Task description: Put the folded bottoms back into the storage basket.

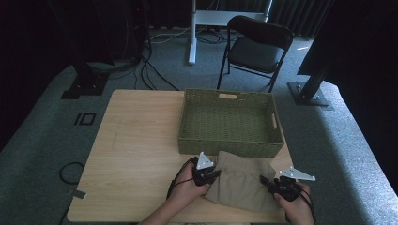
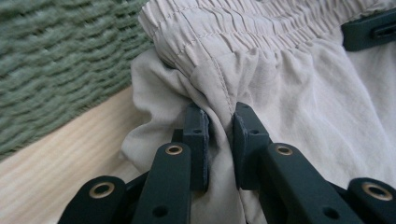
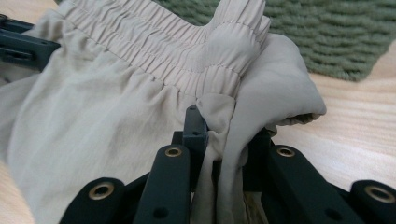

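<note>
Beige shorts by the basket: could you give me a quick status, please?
Left gripper and right gripper both shut on the beige shorts, near the waistband. Green basket just beyond, empty. Nothing in the way.

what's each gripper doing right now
left gripper: closed on the beige shorts
right gripper: closed on the same shorts

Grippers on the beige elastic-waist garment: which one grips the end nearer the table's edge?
The right gripper: it pinches the beige garment at the wooden table's right edge.
</note>
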The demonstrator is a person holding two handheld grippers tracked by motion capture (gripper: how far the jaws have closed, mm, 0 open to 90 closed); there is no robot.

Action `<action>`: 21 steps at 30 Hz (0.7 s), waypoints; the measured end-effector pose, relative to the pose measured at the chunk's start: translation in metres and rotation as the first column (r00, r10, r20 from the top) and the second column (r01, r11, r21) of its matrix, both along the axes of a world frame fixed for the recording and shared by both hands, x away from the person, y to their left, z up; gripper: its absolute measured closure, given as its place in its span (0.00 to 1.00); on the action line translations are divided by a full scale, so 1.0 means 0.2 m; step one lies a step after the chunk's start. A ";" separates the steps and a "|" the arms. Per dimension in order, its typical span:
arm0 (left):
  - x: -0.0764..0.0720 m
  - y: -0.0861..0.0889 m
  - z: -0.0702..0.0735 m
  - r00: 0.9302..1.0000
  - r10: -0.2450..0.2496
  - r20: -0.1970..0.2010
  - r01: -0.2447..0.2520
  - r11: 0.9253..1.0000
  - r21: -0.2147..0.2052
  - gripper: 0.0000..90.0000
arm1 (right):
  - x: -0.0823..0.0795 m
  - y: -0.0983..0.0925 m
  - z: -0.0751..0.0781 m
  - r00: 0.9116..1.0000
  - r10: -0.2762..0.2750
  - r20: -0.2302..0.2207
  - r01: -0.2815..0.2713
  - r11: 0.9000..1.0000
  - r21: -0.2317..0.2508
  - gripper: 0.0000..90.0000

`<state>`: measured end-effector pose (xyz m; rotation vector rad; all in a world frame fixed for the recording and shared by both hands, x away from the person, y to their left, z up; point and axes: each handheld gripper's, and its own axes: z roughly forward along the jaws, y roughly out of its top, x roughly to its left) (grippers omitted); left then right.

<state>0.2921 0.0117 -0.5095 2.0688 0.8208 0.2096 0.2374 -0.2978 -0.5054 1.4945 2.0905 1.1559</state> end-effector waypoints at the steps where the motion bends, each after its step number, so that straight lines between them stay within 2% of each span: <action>1: 0.00 0.00 0.01 1.000 0.000 0.004 0.000 1.000 -0.008 0.88 | 0.00 0.00 0.01 1.000 0.005 0.008 -0.005 1.000 0.003 0.86; 2: 0.00 0.00 0.01 1.000 0.000 0.004 0.000 1.000 -0.008 0.88 | 0.00 0.01 0.03 1.000 0.006 0.009 -0.006 1.000 0.002 0.86; 3: 0.00 0.01 0.05 1.000 -0.001 0.021 0.001 1.000 -0.011 0.88 | -0.01 0.01 0.05 1.000 0.005 0.024 -0.006 1.000 0.008 0.86; 7: 0.01 0.04 0.10 1.000 0.003 0.023 -0.002 0.999 -0.039 0.88 | -0.01 0.01 0.11 0.999 0.021 0.046 -0.022 1.000 0.015 0.86; 12: 0.02 0.06 0.18 0.999 0.003 0.042 -0.001 0.999 -0.050 0.88 | 0.00 0.01 0.18 0.996 0.034 0.081 -0.037 0.999 0.032 0.86; 13: 0.02 0.06 0.19 0.999 0.009 0.044 -0.005 0.998 -0.068 0.88 | 0.00 0.01 0.20 0.995 0.033 0.089 -0.037 0.999 0.038 0.86; 14: 0.02 0.06 0.19 0.999 0.009 0.044 -0.005 0.998 -0.068 0.89 | 0.00 0.01 0.20 0.995 0.033 0.089 -0.037 0.999 0.038 0.86; 17: 0.04 0.07 0.26 0.998 0.010 0.063 -0.006 0.998 -0.063 0.89 | 0.01 0.02 0.27 0.991 0.039 0.125 -0.044 0.998 0.035 0.86; 21: 0.06 0.08 0.31 0.997 0.016 0.082 -0.010 0.997 -0.076 0.89 | 0.04 0.02 0.34 0.988 0.050 0.147 -0.059 0.997 0.057 0.86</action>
